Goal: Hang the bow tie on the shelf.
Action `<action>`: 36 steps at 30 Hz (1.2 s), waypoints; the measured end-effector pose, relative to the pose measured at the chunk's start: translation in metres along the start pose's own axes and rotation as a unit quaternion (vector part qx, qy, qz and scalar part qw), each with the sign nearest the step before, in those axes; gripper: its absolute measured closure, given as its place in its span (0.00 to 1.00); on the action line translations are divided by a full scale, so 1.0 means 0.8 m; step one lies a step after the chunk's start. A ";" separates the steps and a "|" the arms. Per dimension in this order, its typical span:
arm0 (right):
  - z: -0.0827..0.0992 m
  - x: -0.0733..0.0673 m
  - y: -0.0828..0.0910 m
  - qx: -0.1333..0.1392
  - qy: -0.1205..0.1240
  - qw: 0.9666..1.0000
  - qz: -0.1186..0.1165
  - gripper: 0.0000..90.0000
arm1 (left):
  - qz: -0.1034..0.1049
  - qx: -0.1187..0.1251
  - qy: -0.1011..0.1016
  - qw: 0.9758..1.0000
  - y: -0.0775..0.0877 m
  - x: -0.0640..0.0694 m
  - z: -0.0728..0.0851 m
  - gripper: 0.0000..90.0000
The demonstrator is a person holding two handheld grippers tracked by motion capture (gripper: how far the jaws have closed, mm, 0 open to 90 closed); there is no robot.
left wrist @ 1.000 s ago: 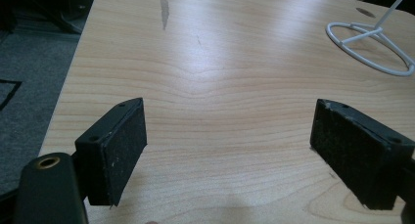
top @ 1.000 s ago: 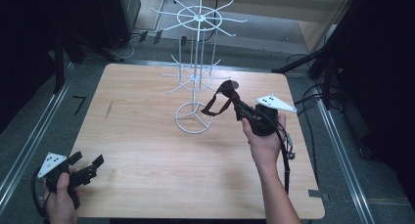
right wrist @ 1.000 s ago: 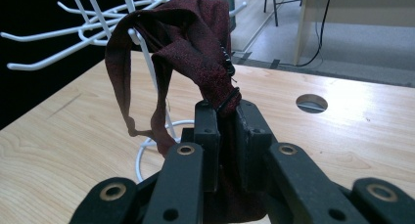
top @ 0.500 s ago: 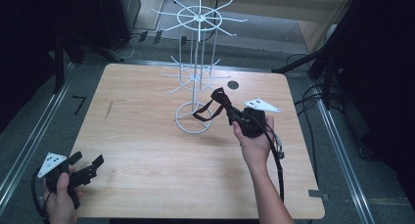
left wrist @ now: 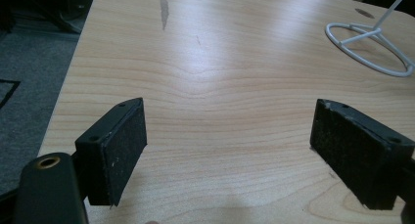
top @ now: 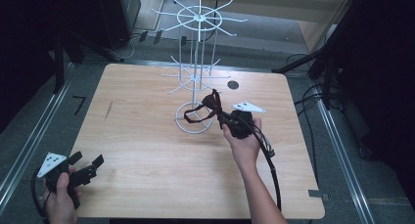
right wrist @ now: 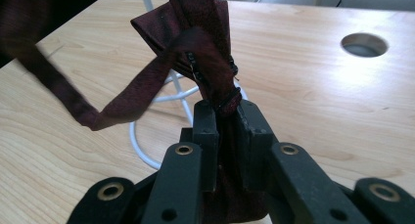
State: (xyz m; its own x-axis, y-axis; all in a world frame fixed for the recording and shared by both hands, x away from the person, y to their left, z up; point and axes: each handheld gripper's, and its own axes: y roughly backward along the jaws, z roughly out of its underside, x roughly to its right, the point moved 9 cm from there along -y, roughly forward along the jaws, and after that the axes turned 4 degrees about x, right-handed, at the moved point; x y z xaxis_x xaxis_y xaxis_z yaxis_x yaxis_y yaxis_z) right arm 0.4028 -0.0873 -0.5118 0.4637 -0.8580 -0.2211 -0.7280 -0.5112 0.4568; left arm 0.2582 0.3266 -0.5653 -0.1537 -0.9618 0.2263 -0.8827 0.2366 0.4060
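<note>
A dark red bow tie (top: 211, 102) with a loose strap (top: 192, 115) hangs over the ring base (top: 188, 128) of a white wire display rack (top: 196, 48). My right gripper (top: 221, 115) is shut on the bow tie (right wrist: 203, 67), clamped between its two pads just right of the rack's pole. The strap (right wrist: 122, 99) droops to the left over the white ring (right wrist: 139, 150). My left gripper (top: 88, 165) rests near the table's front left corner, jaws wide open over bare wood (left wrist: 225, 136), nothing between them.
The wooden table (top: 147, 150) has a round cable hole (top: 233, 84) at the back right and a dark scuff (top: 108, 109) at the left. The rack's wire arms (top: 169, 13) spread out above the table's back. A cable (top: 269, 160) trails from the right gripper.
My right gripper has carried the bow tie left and toward the front, lower, bringing it right next to the rack's pole and over the ring base. The left gripper has stayed put.
</note>
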 end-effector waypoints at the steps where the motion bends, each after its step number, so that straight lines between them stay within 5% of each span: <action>1: 0.003 -0.003 -0.006 -0.002 -0.005 1.000 -0.005 0.91 | 0.000 -0.001 -0.001 1.000 0.000 0.000 0.000 0.16; 15: 0.028 -0.001 -0.037 -0.026 -0.031 0.999 -0.008 0.90 | 0.000 0.001 0.001 1.000 0.000 0.000 0.000 0.16; 29: 0.062 0.009 -0.056 -0.065 -0.033 0.997 0.000 0.89 | 0.001 0.000 0.001 1.000 0.000 0.000 0.000 0.16; 33: 0.068 0.003 -0.058 -0.067 -0.022 0.997 -0.021 0.69 | 0.001 0.001 0.002 1.000 0.000 0.000 0.000 0.16; 34: 0.068 0.003 -0.058 -0.067 -0.022 0.997 -0.021 0.69 | 0.001 0.001 0.002 1.000 0.000 0.000 0.000 0.16; 36: 0.067 0.003 -0.056 -0.062 -0.013 0.998 -0.016 0.54 | 0.002 0.001 0.003 1.000 0.000 0.000 0.000 0.16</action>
State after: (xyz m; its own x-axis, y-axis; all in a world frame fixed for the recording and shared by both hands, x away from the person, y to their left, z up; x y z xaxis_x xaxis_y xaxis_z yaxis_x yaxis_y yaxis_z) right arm 0.4093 -0.0690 -0.5787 0.4719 -0.8428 -0.2588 -0.6434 -0.5299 0.5524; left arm 0.2582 0.3268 -0.5652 -0.1543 -0.9603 0.2323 -0.8829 0.2395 0.4039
